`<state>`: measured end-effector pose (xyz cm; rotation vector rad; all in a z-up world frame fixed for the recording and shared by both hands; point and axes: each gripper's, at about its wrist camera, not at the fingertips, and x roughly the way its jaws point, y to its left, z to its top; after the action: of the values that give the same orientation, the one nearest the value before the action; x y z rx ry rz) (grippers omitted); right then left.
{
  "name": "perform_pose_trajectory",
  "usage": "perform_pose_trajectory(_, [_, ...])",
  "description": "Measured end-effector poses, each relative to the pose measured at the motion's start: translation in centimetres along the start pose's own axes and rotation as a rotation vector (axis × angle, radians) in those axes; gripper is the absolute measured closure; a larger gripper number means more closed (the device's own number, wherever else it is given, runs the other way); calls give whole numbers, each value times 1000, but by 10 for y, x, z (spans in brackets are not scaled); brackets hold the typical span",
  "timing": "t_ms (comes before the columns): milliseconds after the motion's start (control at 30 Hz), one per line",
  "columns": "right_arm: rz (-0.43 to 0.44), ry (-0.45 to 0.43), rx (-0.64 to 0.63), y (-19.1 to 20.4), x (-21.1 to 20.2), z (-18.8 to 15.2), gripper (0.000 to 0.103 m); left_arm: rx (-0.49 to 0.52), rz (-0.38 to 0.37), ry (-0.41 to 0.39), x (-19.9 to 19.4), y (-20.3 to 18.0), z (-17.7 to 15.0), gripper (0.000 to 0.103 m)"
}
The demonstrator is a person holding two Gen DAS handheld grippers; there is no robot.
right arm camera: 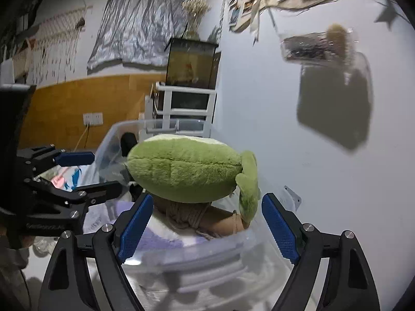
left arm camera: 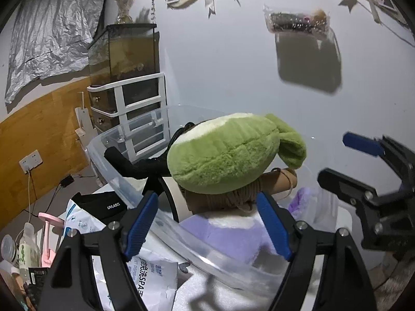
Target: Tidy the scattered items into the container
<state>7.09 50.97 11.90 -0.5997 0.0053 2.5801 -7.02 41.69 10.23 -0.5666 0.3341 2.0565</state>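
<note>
Clear plastic container (left arm camera: 109,153) brims with a fuzzy green plush (left arm camera: 223,153); both grippers gape wide, empty.

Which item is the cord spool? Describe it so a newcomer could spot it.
Start at the clear plastic bin in front of the white drawer unit. The big green plush sits on top of the pile; directly under it lies the spool, a brown cardboard tube wound with tan cord, the only brown item among purple and white soft things.

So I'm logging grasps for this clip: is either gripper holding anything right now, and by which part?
Nothing is held: left gripper and right gripper both stand open, empty.
</note>
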Motion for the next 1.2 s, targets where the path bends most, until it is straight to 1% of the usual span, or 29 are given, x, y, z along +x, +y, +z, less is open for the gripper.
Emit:
perform_pose_trajectory(100, [-9,-19,33,3,-10,-8,17,3,22,-29,-12,-2,-5,25])
perform_pose_trajectory(133, [-16,-26,41,4,-14,-11,17,3,29,-40,-16,-3,-7,23])
perform_pose_trajectory(167, [-25,-32,47,5,-16,-13,17,1,33,-52,-21,-3,-9,19])
perform_pose_trajectory(200, [-36,-37,51,6,-18,-15,17,0,37,-63,-26,-3,-11,9])
perform_pose_trajectory(233, [-45,-45,56,7,-20,-16,17,-3,43,-76,-31,-3,-13,2])
perform_pose_trajectory(300, [-64,-66,70,9,-26,-20,17,-6,57,-102,-41,-3,-17,2])
perform_pose_trajectory(333, [-74,-76,77,10,-29,-21,13,-8,61,-112,-45,-2,-19,2])
perform_pose_trajectory(400, [-91,-99,89,12,-35,-24,0,-13,60,-119,-53,-1,-23,2])
perform_pose_trajectory(500, [-109,-134,100,16,-44,-27,0,-21,76,-136,-65,1,-29,0])
perform_pose_trajectory(767, [-118,-181,148,27,-65,-33,0,-70,94,-172,-95,13,-46,0])
perform_pose_trajectory(867, [-122,-203,155,31,-75,-36,0,-82,113,-179,-108,17,-53,0])
perform_pose_trajectory(1200, [-116,-235,148,50,-105,-44,0,-124,147,-197,-143,30,-76,0])
